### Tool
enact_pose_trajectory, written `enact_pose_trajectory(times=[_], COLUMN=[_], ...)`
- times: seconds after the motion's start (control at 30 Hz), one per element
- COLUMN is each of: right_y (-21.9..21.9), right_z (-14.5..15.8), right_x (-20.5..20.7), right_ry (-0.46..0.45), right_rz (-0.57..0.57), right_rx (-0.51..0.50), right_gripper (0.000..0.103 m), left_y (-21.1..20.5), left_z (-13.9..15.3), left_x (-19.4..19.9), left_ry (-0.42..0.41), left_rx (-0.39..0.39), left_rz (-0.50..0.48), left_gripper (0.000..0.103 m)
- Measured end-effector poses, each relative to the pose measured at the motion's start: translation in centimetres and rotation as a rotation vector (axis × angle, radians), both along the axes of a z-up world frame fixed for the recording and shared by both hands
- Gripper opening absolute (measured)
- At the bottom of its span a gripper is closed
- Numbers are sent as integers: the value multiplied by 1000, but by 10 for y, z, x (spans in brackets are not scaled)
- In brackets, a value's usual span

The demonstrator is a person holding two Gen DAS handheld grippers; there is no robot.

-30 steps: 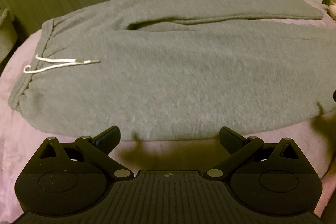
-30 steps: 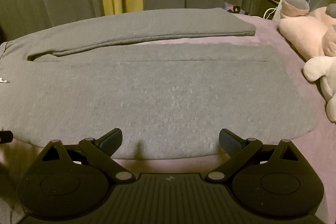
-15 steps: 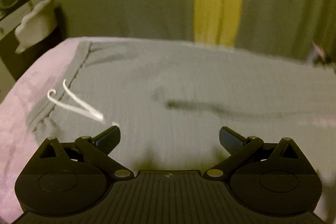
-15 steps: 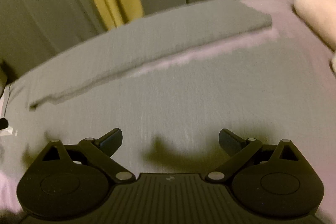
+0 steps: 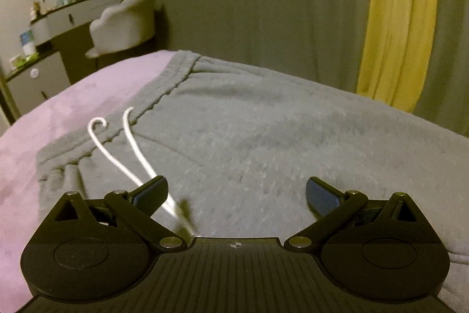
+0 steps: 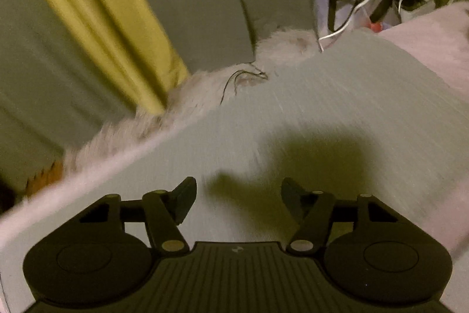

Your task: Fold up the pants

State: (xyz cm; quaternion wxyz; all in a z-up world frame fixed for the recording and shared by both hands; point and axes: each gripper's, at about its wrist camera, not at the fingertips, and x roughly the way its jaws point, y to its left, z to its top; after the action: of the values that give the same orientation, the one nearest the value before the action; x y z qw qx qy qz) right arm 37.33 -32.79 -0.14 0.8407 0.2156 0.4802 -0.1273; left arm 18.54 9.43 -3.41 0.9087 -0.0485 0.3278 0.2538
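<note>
Both grippers have swung out over the pants since a second ago, when they hung back at the near edge of the bed; the left wrist view now looks at the waistband, the right at the far leg.

Grey sweatpants [image 5: 263,143] lie flat across the pink bedspread [image 5: 58,113], white drawstring [image 5: 129,151] trailing from the waistband at centre left. Left gripper [image 5: 236,194] hovers wide open, holding nothing. Right gripper [image 6: 239,197] is closing with only cloth under it, nothing pinched yet.

Fleece like this looks thick, soft and floppy, not slippery. I would pinch the waistband edge and the cuff, taking both layers, clear of the drawstring.
</note>
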Motion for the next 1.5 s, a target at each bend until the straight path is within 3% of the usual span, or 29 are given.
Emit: enact_pose_trajectory(times=[0.2,0.3,0.43,0.57,0.67,0.73,0.87,0.97,1.03,1.13,1.27,1.33,1.4,1.47,1.5], right_y=[-16,-24,-16,-14,-11,-12,-23,-33,-30,-20,-24,-39,-40,-34,-33], right_z=[-24,-40,-51,-55,-54,-49,-16,20,38,39,-11,-17,-5,10,13], right_x=[84,102,109,115,110,100,44,-48,-120,-225,-320,-333,-326,-313,-305], right_ry=[26,85,147,198,205,172,24,-125,-193,-177,25,12,-66,-154,-191], right_rz=[-140,-202,-204,-193,-179,-175,-174,-130,-85,-68,-149,-199,-155,-91,-77], right_rx=[-57,-47,-128,-203,-255,-261,-148,-62,-75,-106,-79,-29,-48,-101,-120], right_gripper=[63,63,62,45,26,8,5,5,5,1,0,4,8,49,85], left_y=[0,3,7,8,11,13,16,15,15,15,12,10,9,7,9], left_z=[-18,-23,-26,-25,-24,-23,-19,-18,-16,-10,-2,3,7,13,16], left_x=[14,17,17,16,15,13,11,11,11,5,0,-2,-5,-9,-8], left_ry=[16,10,-2,5,12,10,-7,-14,-10,-29,-48,-47,-57,-79,-80], left_rx=[0,-37,-76,-78,-93,-97,-88,-86,-91,-102,-111,-128,-141,-136,-140], left_rz=[-17,-12,-11,-16,-22,-22,-4,-2,-5,-10,-25,-49,-62,-60,-56], left_gripper=[103,103,103,103,103,103,103,103,103,103,103,103,103,103,103])
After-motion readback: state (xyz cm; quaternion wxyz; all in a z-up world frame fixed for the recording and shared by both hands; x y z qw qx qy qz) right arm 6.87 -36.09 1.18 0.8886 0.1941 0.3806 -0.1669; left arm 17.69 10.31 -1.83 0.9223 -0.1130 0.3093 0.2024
